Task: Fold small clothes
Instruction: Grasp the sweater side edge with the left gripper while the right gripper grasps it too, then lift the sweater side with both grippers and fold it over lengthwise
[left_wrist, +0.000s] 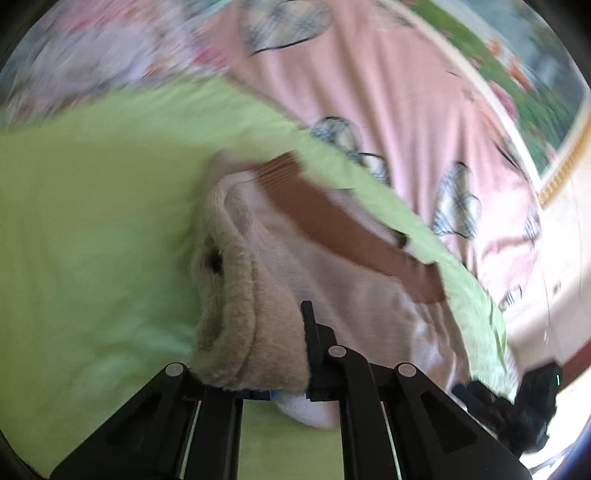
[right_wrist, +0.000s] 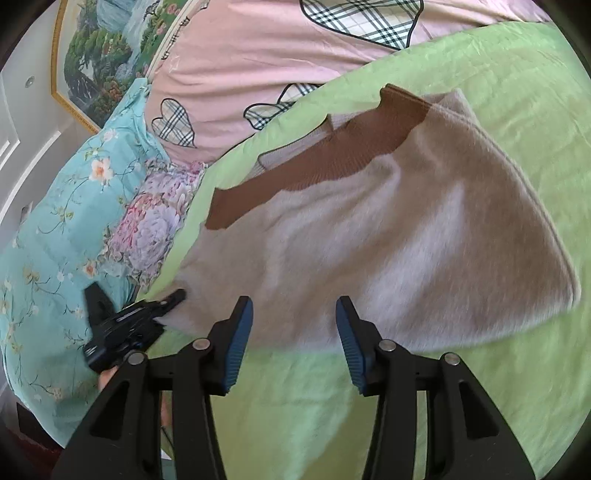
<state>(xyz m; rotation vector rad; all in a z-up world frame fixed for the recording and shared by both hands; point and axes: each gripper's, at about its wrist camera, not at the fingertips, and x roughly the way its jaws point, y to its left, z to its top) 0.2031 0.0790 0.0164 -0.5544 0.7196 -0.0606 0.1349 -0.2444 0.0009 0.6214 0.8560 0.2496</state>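
A small beige fleece garment (right_wrist: 369, 236) with a brown ribbed band (right_wrist: 332, 158) lies spread on a green sheet (right_wrist: 480, 406). In the right wrist view my left gripper (right_wrist: 173, 297) is at the garment's left corner, shut on the fabric. In the left wrist view the fleece (left_wrist: 236, 295) is bunched up over the left gripper (left_wrist: 280, 354), hiding one finger. My right gripper (right_wrist: 293, 332) stands open just over the garment's near edge, its blue pads (right_wrist: 240, 339) apart with nothing pinched. It also shows as a dark shape, the right gripper (left_wrist: 532, 402), at the lower right.
A pink cover with plaid hearts (right_wrist: 229, 66) lies beyond the green sheet. Blue floral bedding (right_wrist: 62, 229) and a purple-flower cushion (right_wrist: 151, 229) sit to the left. A framed landscape picture (right_wrist: 99, 55) hangs on the wall behind.
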